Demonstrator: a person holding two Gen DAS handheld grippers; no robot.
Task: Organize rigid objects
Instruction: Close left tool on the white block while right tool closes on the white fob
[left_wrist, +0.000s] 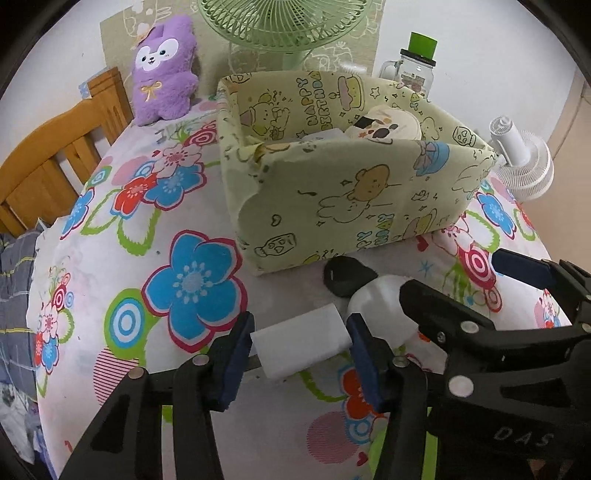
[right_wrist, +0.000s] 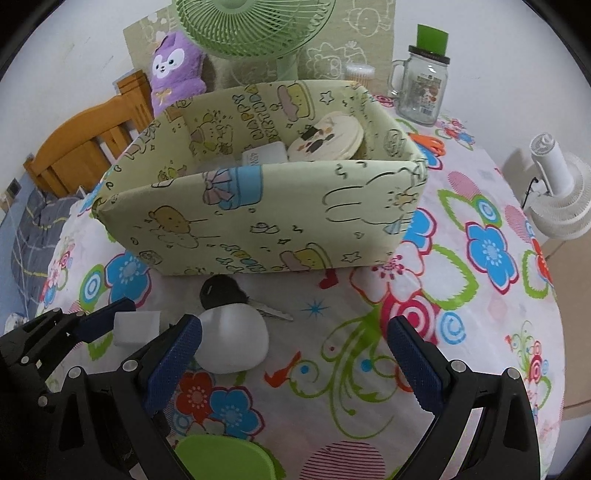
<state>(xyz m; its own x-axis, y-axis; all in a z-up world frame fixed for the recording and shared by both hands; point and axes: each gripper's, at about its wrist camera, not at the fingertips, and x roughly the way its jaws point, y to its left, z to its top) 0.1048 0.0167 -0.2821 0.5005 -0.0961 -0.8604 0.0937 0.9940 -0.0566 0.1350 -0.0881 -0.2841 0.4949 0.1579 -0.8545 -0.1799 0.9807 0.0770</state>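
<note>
The landmark here is the box (left_wrist: 354, 206), a cloth-covered one with cartoon drawings, standing on the flowered tablecloth (left_wrist: 177, 229). In front of the box, on its near side, three loose things lie close together: a white block (left_wrist: 301, 341), a white rounded case (right_wrist: 236, 338) and a black key (right_wrist: 221, 291), the key nearest to the box wall. The left gripper (left_wrist: 301, 350) has its blue pads on both sides of the white block; they seem to touch it, and the block looks pinched between them, low over the cloth. The right gripper (right_wrist: 295, 354) is wide open and holds nothing; its left finger stands just beside the white case. For this step, I judge that the left hand should squeeze the block firmly in the middle, lift it straight up above the front wall of the box, and only then move forward. The wall looks soft, so touching it could push the box away. Inside the box already lie a round flat tin (right_wrist: 327, 138) and a white charger (right_wrist: 264, 153), so the empty corner is a better place.
</note>
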